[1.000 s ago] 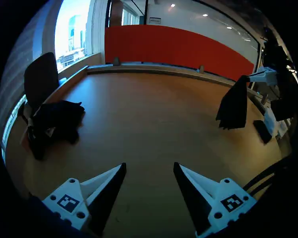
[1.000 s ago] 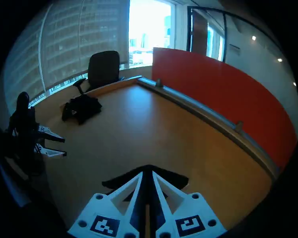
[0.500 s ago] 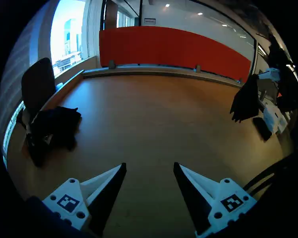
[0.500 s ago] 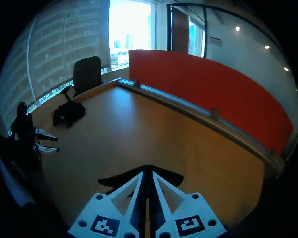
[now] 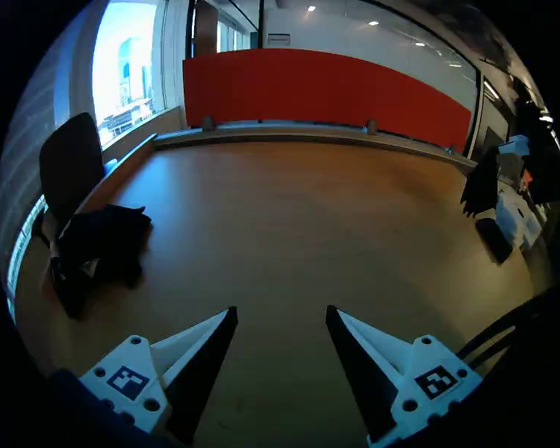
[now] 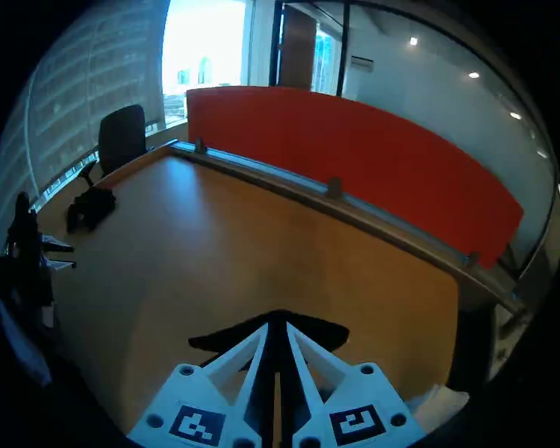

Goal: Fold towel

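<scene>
A dark towel [image 6: 310, 334] is pinched between the fingers of my right gripper [image 6: 278, 332], which is shut on it above the wooden table [image 6: 205, 254]. In the left gripper view that towel [image 5: 480, 185] hangs as a dark drape from the right gripper [image 5: 520, 145] at the far right edge of the table. My left gripper [image 5: 280, 317] is open with nothing between its fingers, low over the table [image 5: 295, 216]. It appears small at the left edge of the right gripper view [image 6: 56, 254], held by a dark-sleeved arm.
A dark crumpled bundle [image 5: 101, 235] lies on the table's left side, also seen as the bundle [image 6: 92, 207] far off. A black office chair [image 5: 69, 160] stands behind it. A red partition [image 5: 325, 86] runs along the table's far edge. Desk items [image 5: 508, 224] sit at the right.
The right gripper has carried the hanging towel farther right and away, so it looks smaller in the left gripper view. The right gripper view has swung toward the red partition. The left gripper has hardly moved.
</scene>
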